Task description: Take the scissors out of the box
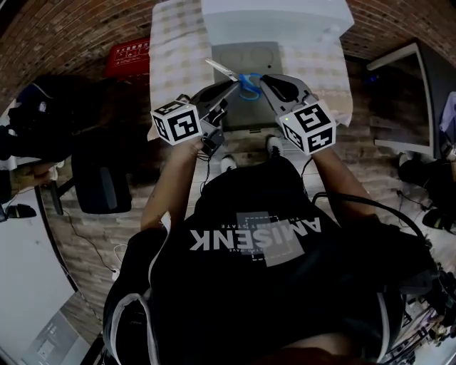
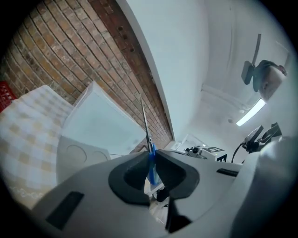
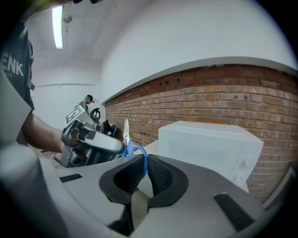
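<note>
Scissors held over the box, shared between both grippers; left gripper pinched shut on the blue handle; right gripper nipping a handle loop; thin holds, so an uneven pull could twist them loose and drop them into the box.

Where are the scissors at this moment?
Head view, top centre: the scissors hang over the open grey box, their blue handles clamped by the left gripper on the left and the right gripper on the right.

A work lab, it seems: red brick wall, long ceiling light, black office chair, cables on the floor.
</note>
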`<state>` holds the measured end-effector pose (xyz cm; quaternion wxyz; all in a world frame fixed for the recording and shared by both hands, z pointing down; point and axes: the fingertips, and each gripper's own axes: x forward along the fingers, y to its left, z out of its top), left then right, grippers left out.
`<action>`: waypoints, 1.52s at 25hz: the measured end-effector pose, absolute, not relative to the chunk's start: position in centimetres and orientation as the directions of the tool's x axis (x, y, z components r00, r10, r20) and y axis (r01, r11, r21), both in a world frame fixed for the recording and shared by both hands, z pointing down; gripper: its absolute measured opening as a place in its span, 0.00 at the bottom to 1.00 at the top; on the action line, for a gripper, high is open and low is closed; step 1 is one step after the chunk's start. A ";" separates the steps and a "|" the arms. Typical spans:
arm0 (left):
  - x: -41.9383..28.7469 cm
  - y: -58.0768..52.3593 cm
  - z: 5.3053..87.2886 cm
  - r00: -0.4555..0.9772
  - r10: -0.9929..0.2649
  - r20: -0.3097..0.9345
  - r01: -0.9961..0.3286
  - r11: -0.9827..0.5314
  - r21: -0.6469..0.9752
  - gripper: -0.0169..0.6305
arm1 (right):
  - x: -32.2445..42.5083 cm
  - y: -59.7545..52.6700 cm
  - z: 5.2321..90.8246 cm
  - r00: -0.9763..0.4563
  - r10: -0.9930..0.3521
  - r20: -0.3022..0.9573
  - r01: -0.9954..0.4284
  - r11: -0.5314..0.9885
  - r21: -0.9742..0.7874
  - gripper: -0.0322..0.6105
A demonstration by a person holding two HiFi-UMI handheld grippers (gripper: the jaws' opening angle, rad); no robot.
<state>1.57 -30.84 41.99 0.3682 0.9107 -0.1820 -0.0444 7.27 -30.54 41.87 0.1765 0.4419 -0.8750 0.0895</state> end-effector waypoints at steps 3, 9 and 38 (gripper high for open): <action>1.0 -30.2 40.1 0.937 -0.349 0.029 -0.281 -0.701 0.656 0.11 | 6.6 -30.0 40.0 -0.515 -0.771 0.375 -0.816 0.575 0.061 0.14; -0.4 -29.1 37.2 0.949 -0.313 0.020 -0.265 -0.765 0.588 0.11 | 5.1 -28.8 37.6 -0.460 -0.815 0.352 -0.851 0.518 0.089 0.14; 9.3 -24.2 26.6 0.942 -0.332 -0.043 -0.273 -0.835 0.477 0.10 | 14.8 -24.4 27.2 -0.468 -0.855 0.225 -0.834 0.511 0.206 0.14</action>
